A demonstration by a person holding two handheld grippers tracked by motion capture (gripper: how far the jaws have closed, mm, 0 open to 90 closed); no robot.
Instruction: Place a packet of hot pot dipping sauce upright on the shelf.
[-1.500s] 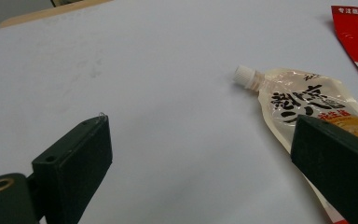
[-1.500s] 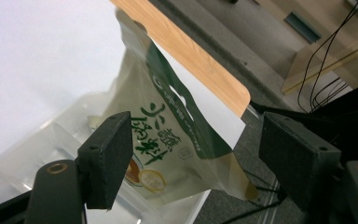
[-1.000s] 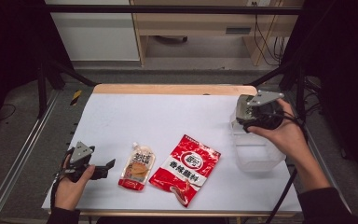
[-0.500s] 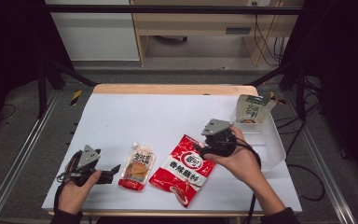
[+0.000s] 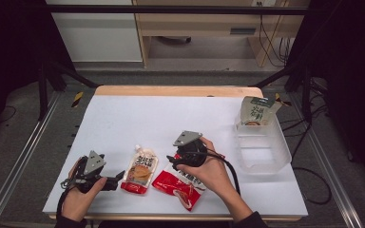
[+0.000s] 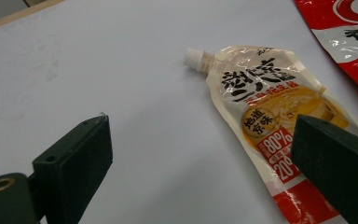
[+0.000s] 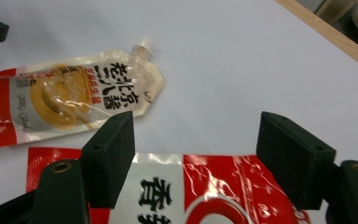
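A red packet point(image 5: 183, 185) lies near the table's front edge, with a clear spouted sauce pouch point(image 5: 141, 168) to its left. My right gripper point(image 5: 173, 161) hovers over the red packet's top end. In the right gripper view its jaws point(image 7: 196, 140) stand open and have just been closing; the red packet point(image 7: 191, 191) lies under the gap and the pads are off it. The spouted pouch point(image 7: 74, 100) lies beyond. My left gripper point(image 5: 119, 178) rests at the front left, open point(image 6: 200, 140), pointing at the spouted pouch point(image 6: 265, 116), which it does not touch.
A clear plastic bin point(image 5: 266, 159) stands at the right edge with a green-and-white packet point(image 5: 256, 111) upright at its far end. The white tabletop point(image 5: 161, 118) has free room in its middle and back. A wooden strip point(image 5: 176, 90) borders the far edge.
My right hand has left the bin, where the green-and-white packet now stands, and has come left and down to the red packet. The left hand has stayed put.
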